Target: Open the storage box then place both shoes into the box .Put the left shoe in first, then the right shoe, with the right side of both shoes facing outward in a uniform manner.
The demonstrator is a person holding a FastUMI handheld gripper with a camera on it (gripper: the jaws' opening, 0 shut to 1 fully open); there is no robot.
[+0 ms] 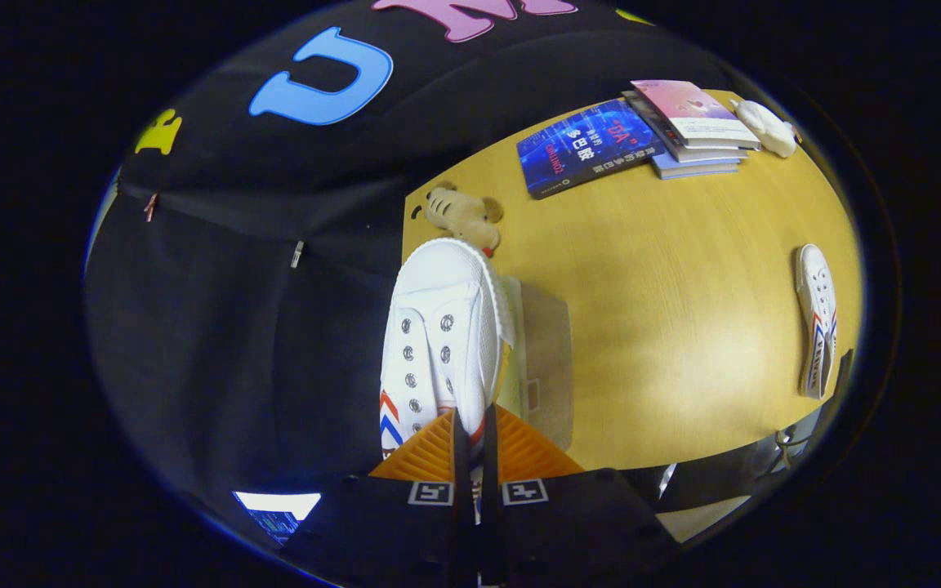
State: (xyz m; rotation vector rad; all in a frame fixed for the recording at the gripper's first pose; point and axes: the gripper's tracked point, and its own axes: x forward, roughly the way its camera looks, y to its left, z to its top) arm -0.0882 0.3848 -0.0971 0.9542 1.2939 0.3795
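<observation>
The tongs [470,437] are clamped on a white shoe [438,335], toe pointing away, carried clear of the surface [666,327], likely bound for the box [544,359] just beside it. Well off right lies the other shoe [817,331], waiting its turn.

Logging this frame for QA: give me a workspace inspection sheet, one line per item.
Surface: light wooden table, bare in the middle.
Job's things: white canvas lace-up shoe with red and blue chevrons held up ahead of the fingers; matching second shoe lying at the table's far side; translucent storage box beneath the held shoe, lid state unclear.
Clutter: tan plush toy beyond the held shoe; dark blue book; stack of books; white lumpy object.
Grippers: gripper shut on the shoe's rim.
Cables: nothing seen.
Surroundings: black cloth wall.
</observation>
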